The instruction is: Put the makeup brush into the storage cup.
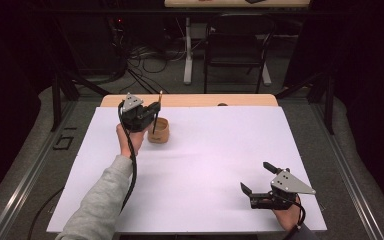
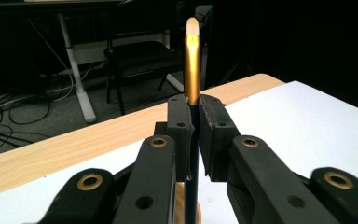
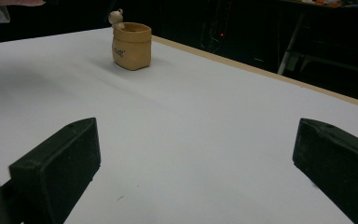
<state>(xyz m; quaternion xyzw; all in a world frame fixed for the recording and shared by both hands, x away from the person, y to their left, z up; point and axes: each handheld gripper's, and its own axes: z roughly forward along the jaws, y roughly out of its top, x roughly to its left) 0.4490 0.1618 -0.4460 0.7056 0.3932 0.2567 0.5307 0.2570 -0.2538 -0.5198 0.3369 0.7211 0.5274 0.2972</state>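
Observation:
A tan cup (image 1: 159, 131) stands at the back left of the white sheet (image 1: 205, 160); in the right gripper view the cup (image 3: 131, 45) carries a small round figure (image 3: 116, 17) on its rim. My left gripper (image 1: 154, 111) is just left of the cup, shut on a dark pencil (image 1: 157, 112) held nearly upright, its lower end reaching into or just behind the cup. Seen along the jaws, the pencil (image 2: 192, 70) has a gold ferrule and a pale tip above my left gripper (image 2: 193, 106). My right gripper (image 1: 256, 176) rests open near the front right, with nothing between its jaws (image 3: 198, 140).
The wooden table edge (image 1: 190, 100) runs behind the sheet. Beyond it are a dark chair (image 1: 235, 45), a white desk leg (image 1: 188, 55) and cables on the floor. Wide bare sheet lies between the cup and my right gripper. A grey sleeve (image 1: 100, 200) crosses the left front.

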